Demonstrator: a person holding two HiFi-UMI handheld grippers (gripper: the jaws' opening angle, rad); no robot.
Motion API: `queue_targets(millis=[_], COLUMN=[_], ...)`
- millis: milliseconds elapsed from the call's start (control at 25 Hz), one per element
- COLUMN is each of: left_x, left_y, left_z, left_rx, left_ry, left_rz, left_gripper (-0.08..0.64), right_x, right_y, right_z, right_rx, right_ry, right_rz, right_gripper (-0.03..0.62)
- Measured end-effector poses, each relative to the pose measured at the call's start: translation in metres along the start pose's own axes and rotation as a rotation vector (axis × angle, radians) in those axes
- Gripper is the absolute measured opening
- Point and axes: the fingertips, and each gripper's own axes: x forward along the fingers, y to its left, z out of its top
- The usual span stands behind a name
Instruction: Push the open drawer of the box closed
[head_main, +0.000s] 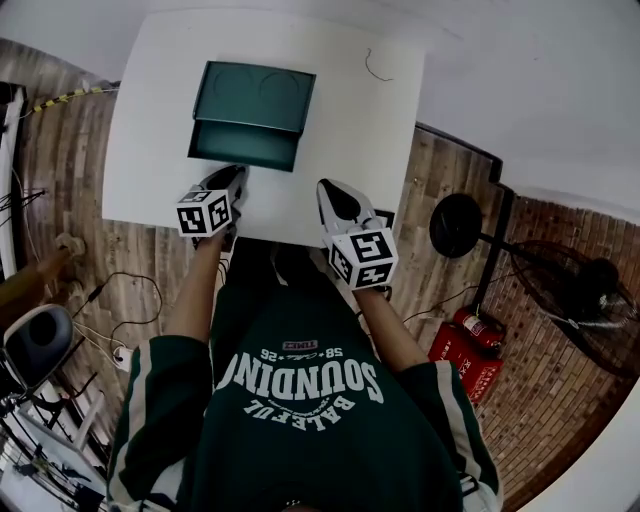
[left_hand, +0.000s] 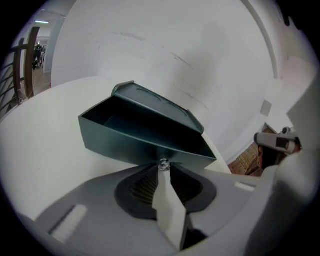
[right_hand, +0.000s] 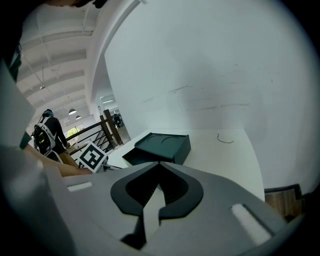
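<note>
Head view: the left gripper reaches forward to the open drawer of the green box on the white table. The right gripper hovers beside it.
Left gripper view: the jaws pinch the drawer's small silver knob.
Right gripper view: the jaws are pressed together and empty, well short of the box.

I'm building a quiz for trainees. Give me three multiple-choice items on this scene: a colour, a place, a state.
1. The box is: A red; B yellow; C dark green.
2. The tips of the left hand-held gripper are at: A the box's top; B the knob of the drawer; C the box's back.
3. The drawer is: A open; B closed; C taken out.
Key: 1 C, it looks dark green in every view; 2 B, the jaws pinch the small knob on the drawer's front; 3 A, it juts out with its inside showing.
</note>
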Motion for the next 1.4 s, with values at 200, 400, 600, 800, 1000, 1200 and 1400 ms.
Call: queue_targets(millis=[200, 400, 600, 800, 1000, 1200, 1400], left_x=[0.010, 0.022, 0.033, 0.042, 0.049, 0.055, 0.056], left_y=[0.001, 0.002, 0.007, 0.010, 0.008, 0.008, 0.009], left_z=[0.013, 0.027, 0.035, 0.048, 0.056, 0.061, 0.061], left_rx=[0.015, 0.027, 0.027, 0.033, 0.033, 0.035, 0.043], left_ry=[0.006, 0.005, 0.015, 0.017, 0.015, 0.016, 0.013], left_rz=[0.000, -0.011, -0.008, -0.012, -0.012, -0.012, -0.004], left_gripper=[0.130, 0.130, 0.130, 0.130, 0.130, 0.130, 0.130], right_x=[0.000, 0.003, 0.007, 0.011, 0.010, 0.010, 0.007], right_y=[-0.006, -0.010, -0.015, -0.019, -0.026, -0.029, -0.028], right_z=[0.001, 0.001, 0.000, 0.002, 0.003, 0.002, 0.002], right_rx=[0.014, 0.025, 0.033, 0.043, 0.048, 0.054, 0.053], right_ry=[0.001, 0.002, 0.005, 0.008, 0.007, 0.007, 0.003], right_rz=[-0.018, -0.033, -0.048, -0.059, -0.069, -0.076, -0.080], right_gripper=[0.002, 0.002, 0.002, 0.002, 0.002, 0.002, 0.002])
